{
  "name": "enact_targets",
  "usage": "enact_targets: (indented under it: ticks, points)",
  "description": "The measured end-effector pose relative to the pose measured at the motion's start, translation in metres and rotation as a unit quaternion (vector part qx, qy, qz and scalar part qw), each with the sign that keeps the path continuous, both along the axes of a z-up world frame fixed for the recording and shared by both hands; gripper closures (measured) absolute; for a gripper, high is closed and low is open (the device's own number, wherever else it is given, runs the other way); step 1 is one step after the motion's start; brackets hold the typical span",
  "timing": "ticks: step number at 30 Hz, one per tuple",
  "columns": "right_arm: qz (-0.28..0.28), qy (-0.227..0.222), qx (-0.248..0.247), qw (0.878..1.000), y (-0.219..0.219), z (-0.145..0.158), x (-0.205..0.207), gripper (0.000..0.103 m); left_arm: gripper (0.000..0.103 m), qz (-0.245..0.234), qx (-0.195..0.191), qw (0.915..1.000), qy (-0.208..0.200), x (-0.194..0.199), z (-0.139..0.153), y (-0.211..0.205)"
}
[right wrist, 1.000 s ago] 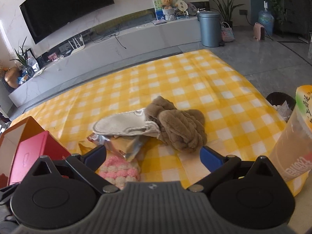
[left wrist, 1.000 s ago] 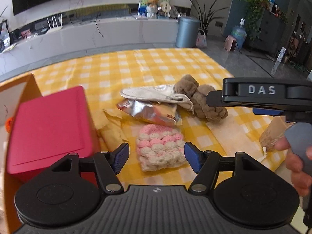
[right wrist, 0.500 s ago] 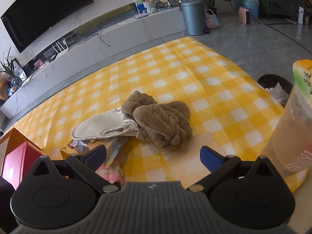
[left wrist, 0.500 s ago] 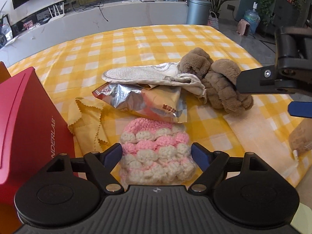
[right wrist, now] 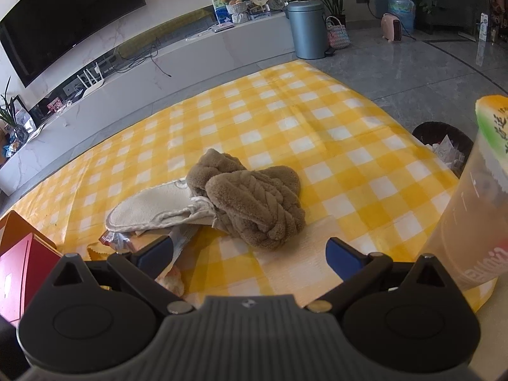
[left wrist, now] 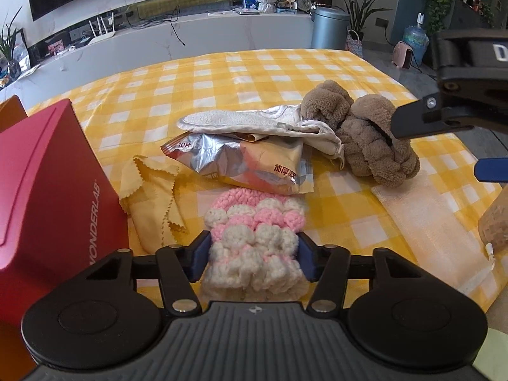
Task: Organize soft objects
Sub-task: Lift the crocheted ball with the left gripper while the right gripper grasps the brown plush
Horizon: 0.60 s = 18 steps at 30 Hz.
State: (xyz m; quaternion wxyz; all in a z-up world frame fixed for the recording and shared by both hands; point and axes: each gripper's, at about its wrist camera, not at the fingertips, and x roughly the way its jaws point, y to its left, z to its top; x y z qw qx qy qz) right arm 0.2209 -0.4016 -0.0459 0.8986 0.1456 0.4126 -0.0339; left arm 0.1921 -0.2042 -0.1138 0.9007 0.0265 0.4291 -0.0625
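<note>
Over the checked cloth [left wrist: 273,73], left tool [left wrist: 252,255] tilts down, closing on knitted piece [left wrist: 254,238].

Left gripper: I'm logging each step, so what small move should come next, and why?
Probably finish closing: the left gripper has the pink and white crocheted piece between its closing jaws, pads at both sides, still lying on the checked cloth.

Daylight lit the room brightly and evenly. The yellow checked tablecloth [left wrist: 285,73] glowed, washed pale near its far edge. The foil packet [left wrist: 222,158] threw small glints, and the grey floor [right wrist: 397,60] carried a soft sheen. Shadows under objects were short and soft. Both fisheye views bent straight lines at the edges; focus was sharp.
</note>
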Motion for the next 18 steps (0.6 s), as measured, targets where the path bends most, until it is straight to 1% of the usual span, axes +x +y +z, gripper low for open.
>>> enact_targets:
  ticks: [3,7,11,13,18]
  points:
    - [-0.008,-0.008,0.0,1.0,-0.002,0.001,0.0,0.003,0.048,0.0,-0.004,1.0,-0.009,-0.006,0.004,0.002]
    - [-0.014,-0.014,-0.009,1.0,-0.004,0.0,0.008,0.003,0.054,-0.001,-0.023,0.9997,-0.01,-0.011,0.01,0.008]
    - [-0.018,-0.008,-0.04,0.999,-0.001,-0.007,0.019,0.003,0.055,-0.006,-0.045,0.9989,-0.006,-0.016,0.014,0.016]
    - [-0.011,-0.004,-0.053,0.999,0.003,-0.012,0.026,0.003,0.055,-0.011,-0.043,0.999,-0.004,-0.019,0.015,0.016]
    - [0.008,0.004,-0.063,0.998,0.013,-0.025,0.046,0.003,0.055,-0.026,-0.043,0.9987,-0.011,-0.028,0.023,0.019]
